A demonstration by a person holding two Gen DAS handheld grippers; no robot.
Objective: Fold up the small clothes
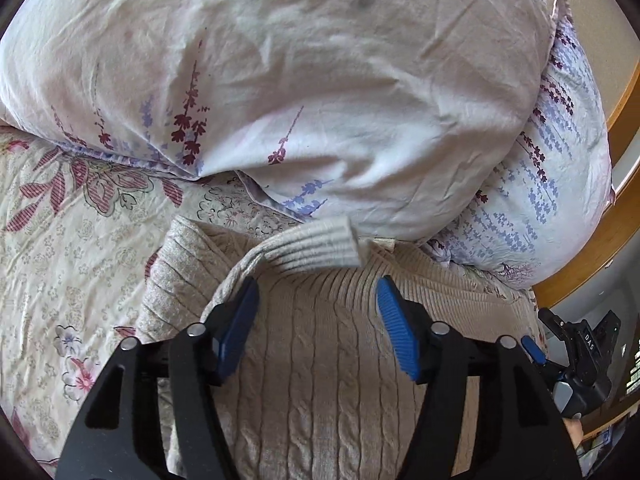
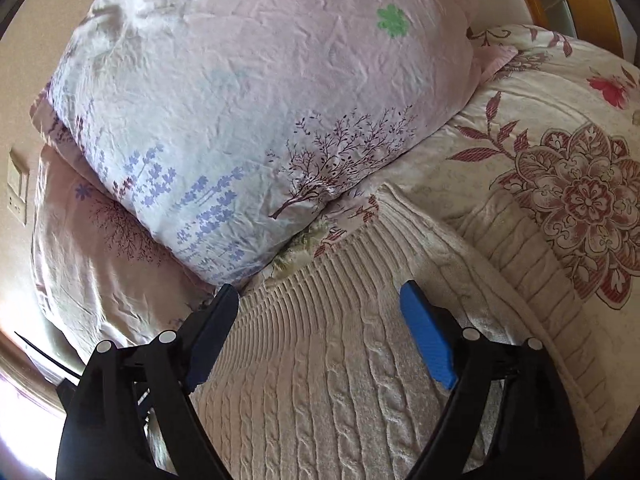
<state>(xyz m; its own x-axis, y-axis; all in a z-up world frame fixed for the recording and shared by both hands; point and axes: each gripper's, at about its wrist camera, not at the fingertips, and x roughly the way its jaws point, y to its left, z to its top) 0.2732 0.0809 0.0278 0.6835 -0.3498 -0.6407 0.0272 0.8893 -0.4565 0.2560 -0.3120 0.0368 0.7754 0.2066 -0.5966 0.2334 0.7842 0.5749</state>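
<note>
A bed is covered by a cream floral bedspread [image 1: 60,248], on which a beige cable-knit sweater [image 1: 320,360] is laid flat in the near part of both views. At the far side, large pale pillows printed with lavender sprigs [image 1: 300,80] are piled, their lower edges almost touching the sweater's far edge. In the left wrist view a ribbed cuff [image 1: 324,246] is seen folded across the sweater's far end. A wooden bed frame [image 1: 588,256] is seen at the right edge, and a wall switch plate [image 2: 16,182] at the far left of the right wrist view. The left gripper [image 1: 318,300] is held over the knit with its fingers spread apart and nothing between them; the right gripper [image 2: 320,304] is likewise spread wide above the ribbed hem [image 2: 320,276]. Bare bedspread is left at the sweater's left.
</note>
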